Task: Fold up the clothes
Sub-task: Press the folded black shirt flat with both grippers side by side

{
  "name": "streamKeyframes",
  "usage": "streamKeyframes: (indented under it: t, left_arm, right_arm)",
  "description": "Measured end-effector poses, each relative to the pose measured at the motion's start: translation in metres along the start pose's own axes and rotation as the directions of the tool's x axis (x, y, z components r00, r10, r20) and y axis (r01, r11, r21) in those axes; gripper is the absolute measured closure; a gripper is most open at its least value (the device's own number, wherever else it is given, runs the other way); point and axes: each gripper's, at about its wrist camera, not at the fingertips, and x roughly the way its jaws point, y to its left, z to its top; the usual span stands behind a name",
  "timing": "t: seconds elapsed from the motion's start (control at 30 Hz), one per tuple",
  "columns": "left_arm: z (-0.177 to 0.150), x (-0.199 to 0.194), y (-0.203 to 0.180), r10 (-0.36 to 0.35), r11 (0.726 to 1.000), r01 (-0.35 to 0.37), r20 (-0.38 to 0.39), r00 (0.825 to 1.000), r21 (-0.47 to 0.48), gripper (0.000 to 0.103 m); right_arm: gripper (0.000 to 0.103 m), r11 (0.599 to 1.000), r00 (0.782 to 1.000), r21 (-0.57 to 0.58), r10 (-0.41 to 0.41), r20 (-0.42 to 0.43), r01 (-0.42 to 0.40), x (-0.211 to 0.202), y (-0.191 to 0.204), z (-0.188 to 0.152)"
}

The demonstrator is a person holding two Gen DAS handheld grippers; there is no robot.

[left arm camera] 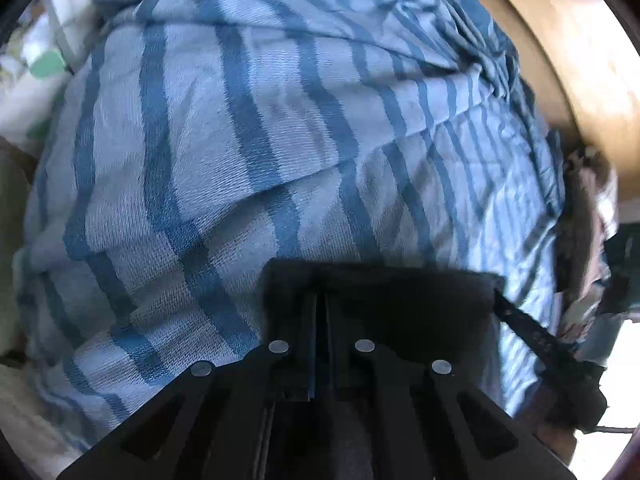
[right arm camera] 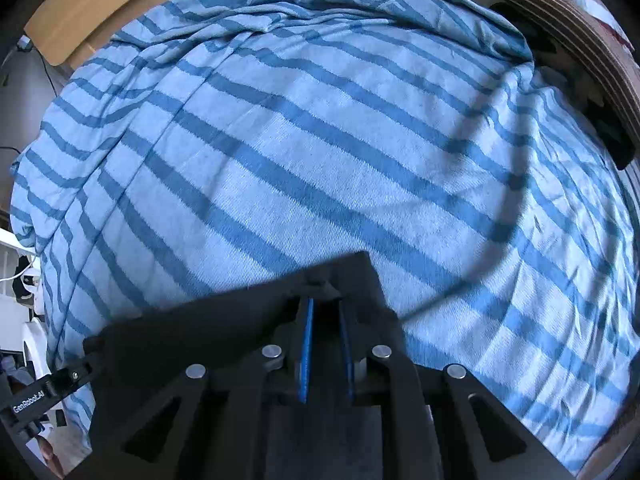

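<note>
Garment: we see a blue striped shirt point(right arm camera: 320, 152) spread wide, wrinkled at its far edge, filling both views.
Surface: wooden board point(right arm camera: 92, 16) shows beyond the shirt's far edge.
Left gripper point(left arm camera: 320, 304): jaws pressed together, tips against the cloth; whether any fabric is pinched we cannot tell.
Right gripper point(right arm camera: 326, 304): blue pads point(right arm camera: 306, 352) slightly apart, nothing between them, just above the shirt.
Side clutter: brown striped fabric point(right arm camera: 580, 40) at right.

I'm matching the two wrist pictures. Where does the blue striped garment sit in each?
Left wrist: the striped garment fills most of the frame, folded over itself.
Right wrist: it fills the frame, spread flatter.
Shared landmark: the tan wooden edge, upper right on the left wrist, upper left on the right.
</note>
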Motion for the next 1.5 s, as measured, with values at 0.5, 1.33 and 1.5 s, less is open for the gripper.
streamKeyframes:
  t: [0.5,1.33,1.5]
  left_arm:
    - [-0.069,-0.026,0.016,-0.001,0.996,-0.001,0.017,1.0,0.094,0.097]
    - [-0.099,-0.043,0.023,-0.069,0.984,0.079,-0.07,0.995,0.16,0.067]
    - [-0.1,-0.031,0.017,-0.032,0.981,0.047,-0.082,0.996,0.189,0.074]
  right_arm:
    - [0.087,0.928,0.981,-0.323,0.193,-0.008,-0.185,-0.065,0.105,-0.044]
    - [0.087,0.919,0.98,-0.356,0.118,-0.157,-0.168,-0.005,0.151,-0.051]
    - [0.087,0.908,0.971,-0.355,0.173,-0.164,-0.222,-0.023,0.148,-0.042]
